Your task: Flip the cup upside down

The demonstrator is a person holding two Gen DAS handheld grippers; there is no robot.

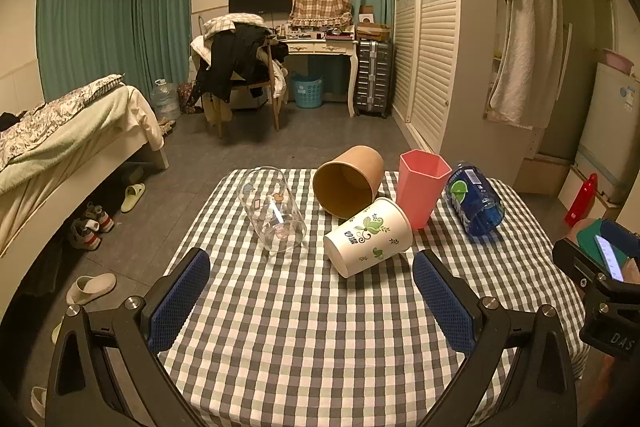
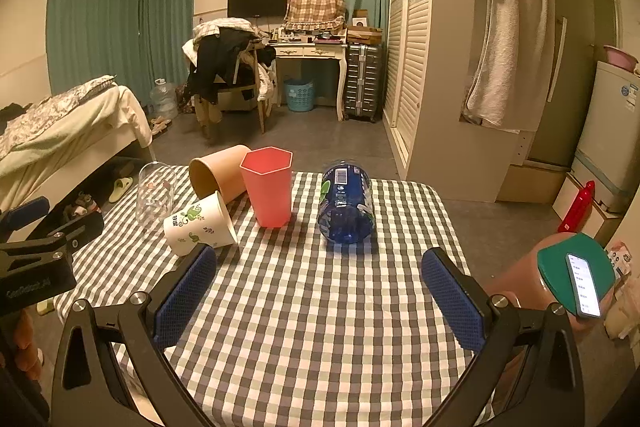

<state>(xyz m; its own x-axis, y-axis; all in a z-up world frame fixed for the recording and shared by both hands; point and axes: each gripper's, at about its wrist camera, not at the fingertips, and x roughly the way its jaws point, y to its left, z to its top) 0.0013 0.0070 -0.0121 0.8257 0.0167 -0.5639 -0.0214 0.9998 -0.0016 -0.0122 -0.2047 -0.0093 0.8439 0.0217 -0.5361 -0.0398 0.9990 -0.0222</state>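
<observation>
grey-white checked tablecloth (image 1: pixel 320 327); pink cup (image 1: pixel 422 193); brown cup (image 1: pixel 348 181); white floral cup (image 1: pixel 370 241); blue bottle (image 1: pixel 474 199).

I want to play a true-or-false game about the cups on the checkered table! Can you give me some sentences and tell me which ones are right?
1. The pink cup stands upright with its mouth up. True.
2. The brown paper cup stands upright too. False: it lies tipped on its side, open mouth toward the camera.
3. The clear glass lies on its side. True.
4. The left hand-held gripper is holding the white flower cup. False: its jaws are open and empty, short of the cup.
5. The blue bottle lies on its side, to the right of the pink cup. True.
6. The right hand-held gripper is shut. False: it is open, holding nothing.
</observation>
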